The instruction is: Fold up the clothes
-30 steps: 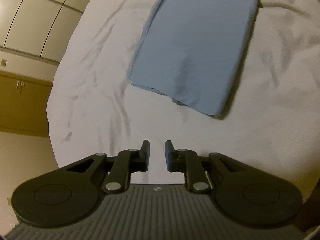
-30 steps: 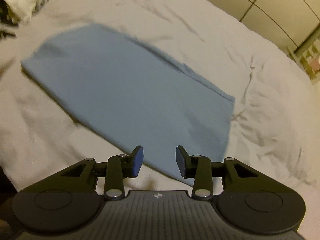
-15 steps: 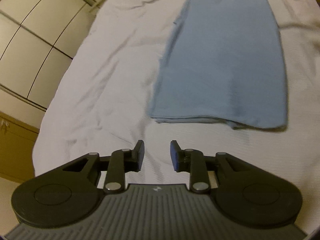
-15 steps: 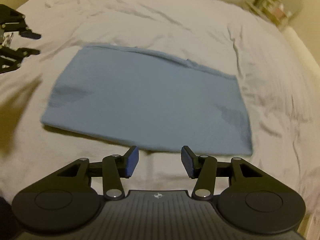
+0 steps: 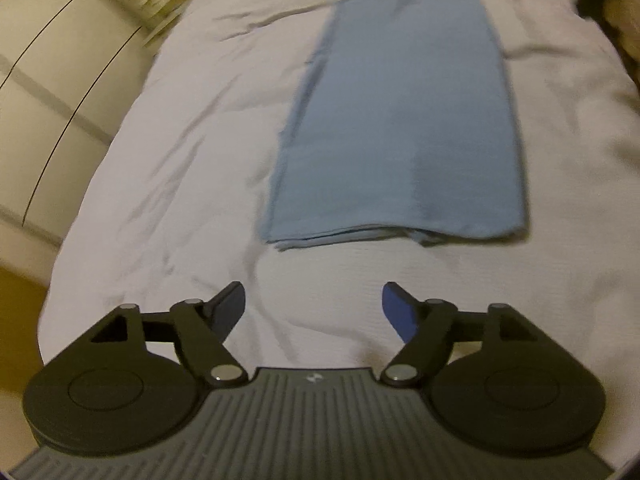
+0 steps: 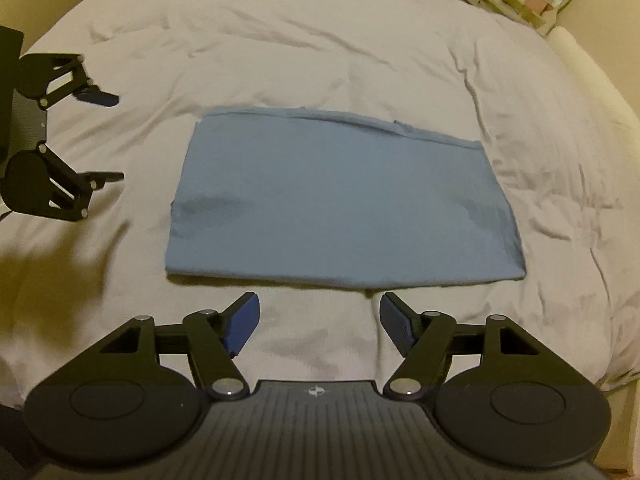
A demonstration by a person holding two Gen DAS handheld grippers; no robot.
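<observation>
On the white bed (image 6: 320, 60), folded blue garment (image 6: 340, 200) lying flat, left gripper (image 5: 314, 304) and right gripper (image 6: 320, 320) nearby, jaws spread, empty.

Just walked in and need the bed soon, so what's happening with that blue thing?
A person is folding laundry with two handheld grippers. The light blue folded cloth lies flat as a neat rectangle on the white rumpled bedcover, with nothing gripping it. The right gripper hovers just short of its near long edge, jaws open and empty. The left gripper faces one short end, also open and apart from the cloth.
</observation>
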